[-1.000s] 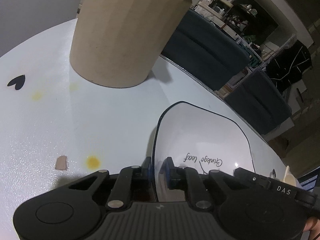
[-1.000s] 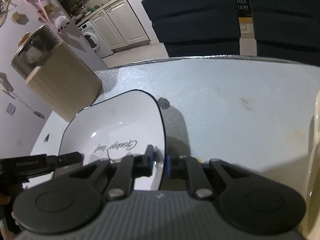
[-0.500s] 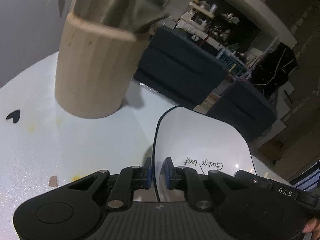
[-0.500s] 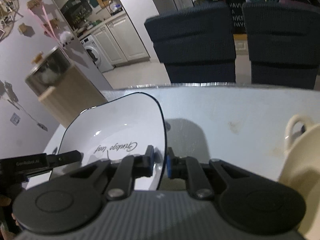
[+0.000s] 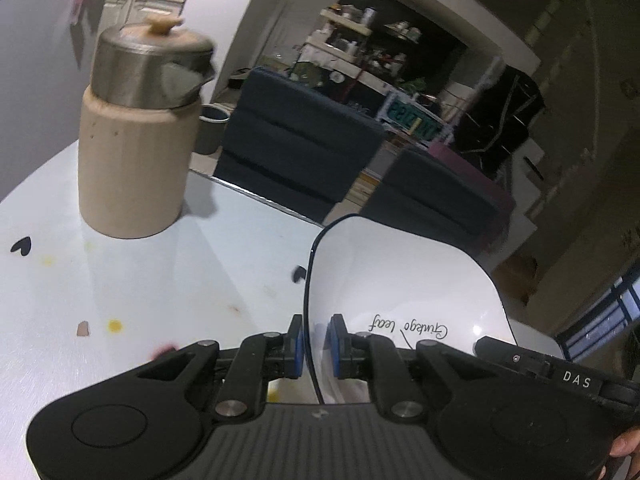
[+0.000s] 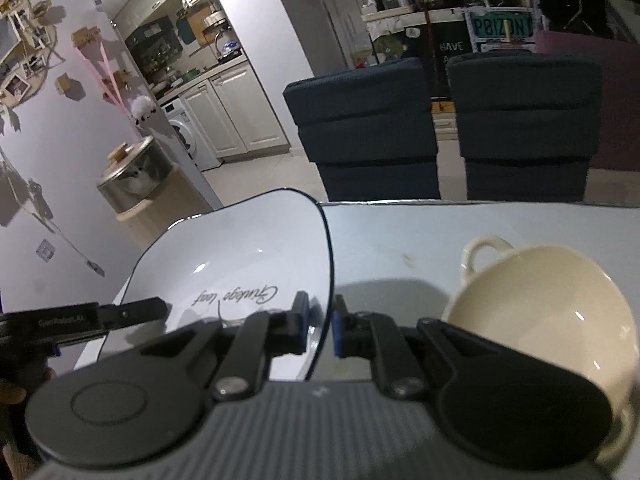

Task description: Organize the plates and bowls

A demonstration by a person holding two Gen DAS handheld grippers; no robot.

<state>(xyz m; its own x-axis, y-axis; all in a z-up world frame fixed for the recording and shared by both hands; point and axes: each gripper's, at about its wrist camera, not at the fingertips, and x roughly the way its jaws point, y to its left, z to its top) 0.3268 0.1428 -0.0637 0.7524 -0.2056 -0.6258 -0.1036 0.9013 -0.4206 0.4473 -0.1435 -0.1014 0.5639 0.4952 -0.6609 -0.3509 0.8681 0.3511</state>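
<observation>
White square ceramic plate with dark rim pinched at opposite edges by left gripper and right gripper. Probably rigid, glossy, slippery, breakable; best gripped at rims, kept level.

A pale, glossy table is seen dotted with yellow stains and a black heart sticker; a beige wooden canister and a cream handled bowl are rested on it.
</observation>
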